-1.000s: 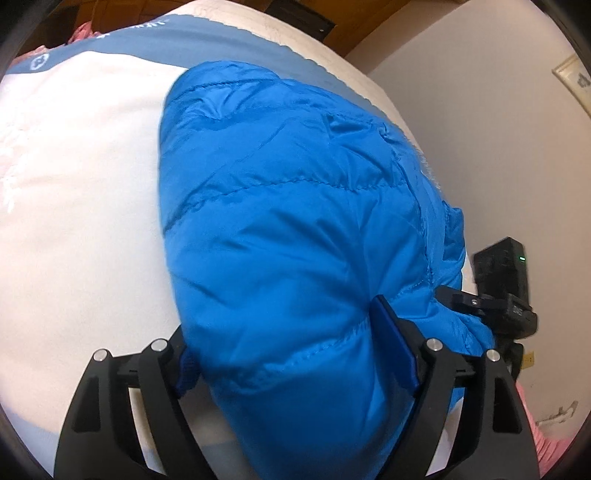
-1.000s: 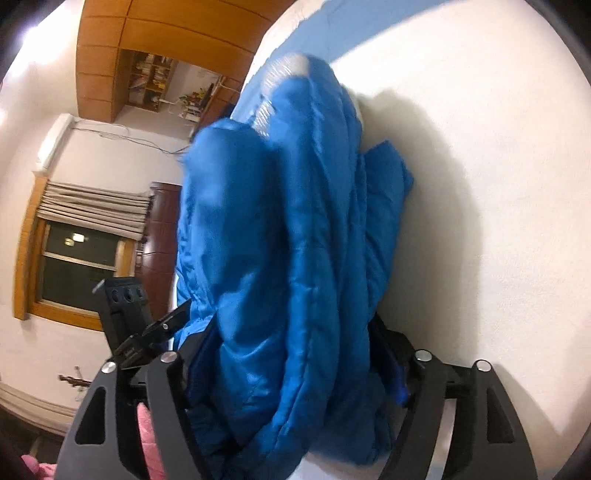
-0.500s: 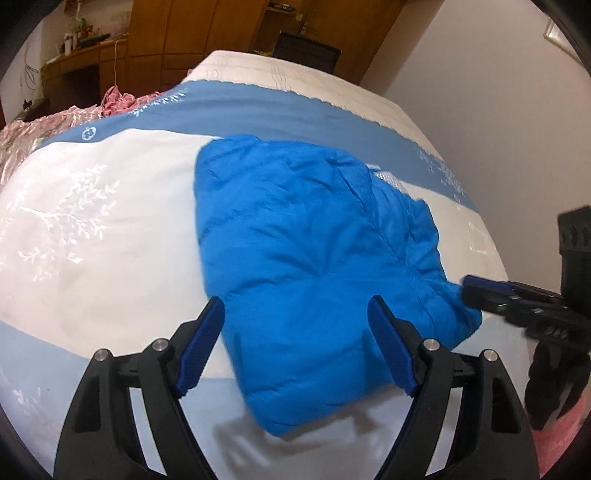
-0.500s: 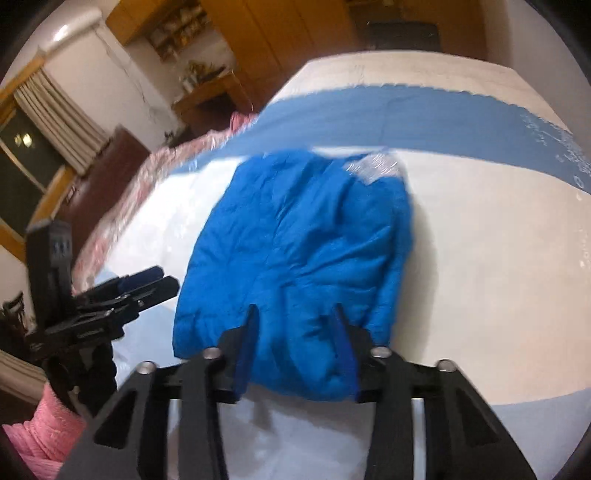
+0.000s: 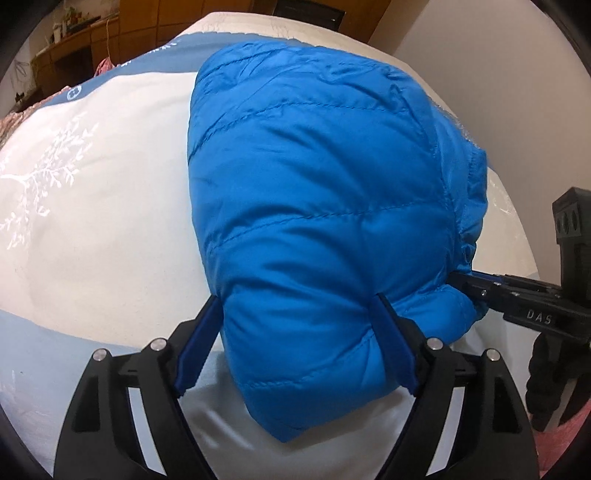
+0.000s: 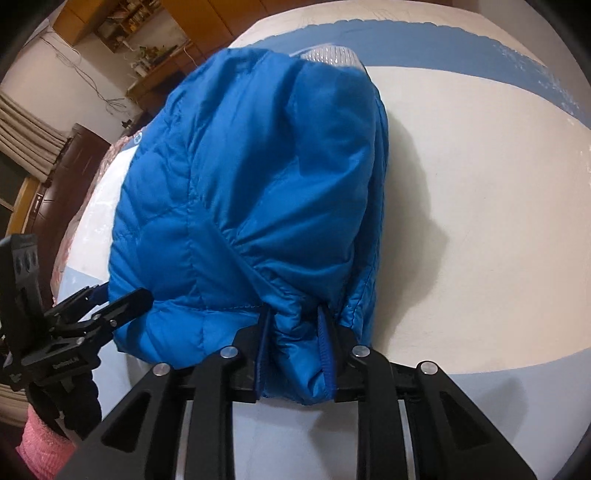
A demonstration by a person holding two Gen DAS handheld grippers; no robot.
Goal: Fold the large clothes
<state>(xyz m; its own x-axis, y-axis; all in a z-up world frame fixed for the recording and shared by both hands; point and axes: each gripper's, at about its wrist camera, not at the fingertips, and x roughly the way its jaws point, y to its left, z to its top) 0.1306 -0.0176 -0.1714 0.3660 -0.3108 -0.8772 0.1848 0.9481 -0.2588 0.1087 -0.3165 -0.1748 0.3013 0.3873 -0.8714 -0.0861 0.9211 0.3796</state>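
Observation:
A blue puffy down jacket (image 5: 317, 206) lies folded into a thick bundle on the bed. My left gripper (image 5: 295, 332) stands open with its blue pads on either side of the bundle's near left corner. My right gripper (image 6: 295, 339) is shut on the bundle's near right edge (image 6: 299, 354), with fabric bunched between the pads. The right gripper also shows in the left wrist view (image 5: 517, 299), and the left gripper in the right wrist view (image 6: 92, 314). The jacket in the right wrist view (image 6: 251, 192) shows a silver lining patch at its far end.
The bed (image 5: 92, 206) has a white cover with pale blue bands. Wooden cabinets (image 6: 122, 22) and a desk stand beyond the bed. A plain wall (image 5: 480, 44) runs along the bed's right side. A curtained window (image 6: 18, 122) is at left.
Both grippers have moved back in close to the folded jacket. The right gripper has shut on its near edge, and the left gripper's pads now straddle the near corner.

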